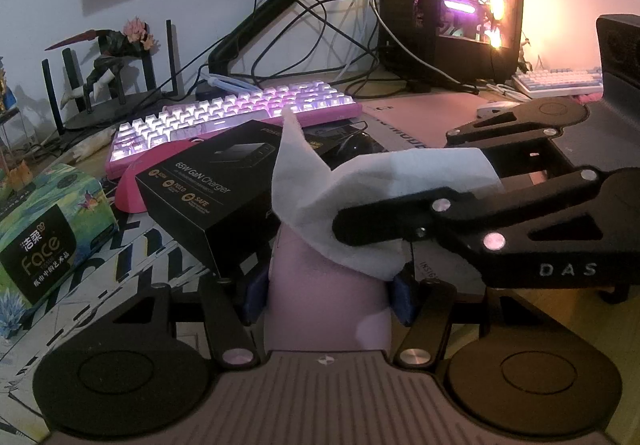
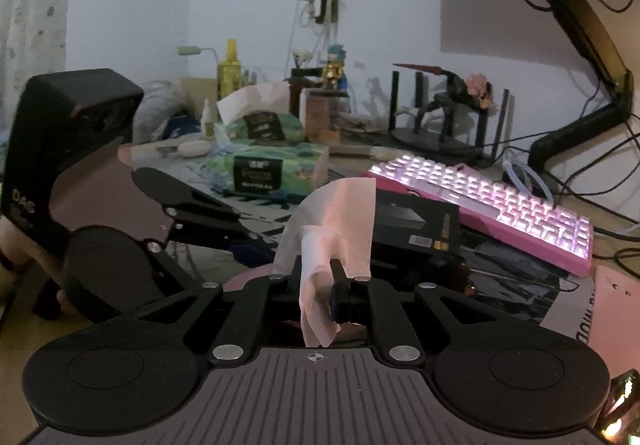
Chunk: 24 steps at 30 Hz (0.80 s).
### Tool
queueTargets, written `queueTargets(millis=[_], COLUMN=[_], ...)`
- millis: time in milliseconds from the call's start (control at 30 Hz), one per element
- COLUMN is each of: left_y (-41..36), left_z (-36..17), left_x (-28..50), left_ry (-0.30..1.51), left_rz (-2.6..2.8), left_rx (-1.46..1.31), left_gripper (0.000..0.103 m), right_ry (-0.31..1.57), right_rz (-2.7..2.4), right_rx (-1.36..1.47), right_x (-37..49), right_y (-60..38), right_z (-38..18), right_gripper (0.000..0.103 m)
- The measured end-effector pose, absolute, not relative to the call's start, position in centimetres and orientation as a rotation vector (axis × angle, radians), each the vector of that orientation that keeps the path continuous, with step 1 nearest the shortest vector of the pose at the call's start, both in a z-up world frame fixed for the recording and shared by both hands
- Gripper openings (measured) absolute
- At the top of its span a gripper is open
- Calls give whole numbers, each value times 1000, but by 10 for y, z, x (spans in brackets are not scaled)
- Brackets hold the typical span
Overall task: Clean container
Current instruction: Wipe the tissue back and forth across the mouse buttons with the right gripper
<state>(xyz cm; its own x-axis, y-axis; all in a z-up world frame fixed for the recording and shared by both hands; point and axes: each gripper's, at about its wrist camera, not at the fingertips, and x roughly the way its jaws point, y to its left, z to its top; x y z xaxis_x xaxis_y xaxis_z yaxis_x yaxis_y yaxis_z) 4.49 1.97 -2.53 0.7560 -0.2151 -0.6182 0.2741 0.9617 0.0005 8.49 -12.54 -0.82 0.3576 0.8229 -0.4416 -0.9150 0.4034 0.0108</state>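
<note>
A pale pink container (image 1: 328, 309) stands upright between the blue pads of my left gripper (image 1: 330, 297), which is shut on its sides. My right gripper (image 1: 356, 219) reaches in from the right, shut on a crumpled white tissue (image 1: 320, 201) that hangs over the container's top. In the right wrist view the tissue (image 2: 328, 229) is pinched between the closed fingers of my right gripper (image 2: 324, 279) and sticks up above them. There my left gripper (image 2: 236, 223) shows at the left, with only a sliver of the pink container (image 2: 244, 279) visible. The container's opening is hidden by the tissue.
A black charger box (image 1: 212, 189) lies just behind the container, with a pink mouse (image 1: 132, 193) and a lit pink keyboard (image 1: 240, 113) beyond. A green tissue box (image 1: 48, 233) sits at the left. A glowing computer tower (image 1: 448, 5), cables and a monitor arm (image 1: 256, 25) stand at the back.
</note>
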Motion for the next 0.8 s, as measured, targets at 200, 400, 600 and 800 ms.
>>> queueTargets(millis=[200, 400, 600, 800], left_y=[20, 20, 19, 19], left_z=[-25, -25, -25, -25], left_x=[45, 45, 45, 45], left_ry=[662, 662, 661, 661], left_rz=[-267, -267, -266, -260], left_rx=[93, 93, 95, 94], left_gripper=[60, 60, 60, 60], right_ry=[414, 419, 421, 422], right_rz=[1163, 1126, 1090, 1067], right_rx=[-253, -245, -247, -253], right_x=[84, 87, 90, 91], right_y=[-125, -127, -128, -127], right_z=[-7, -7, -7, -9], right_gripper=[13, 13, 13, 13])
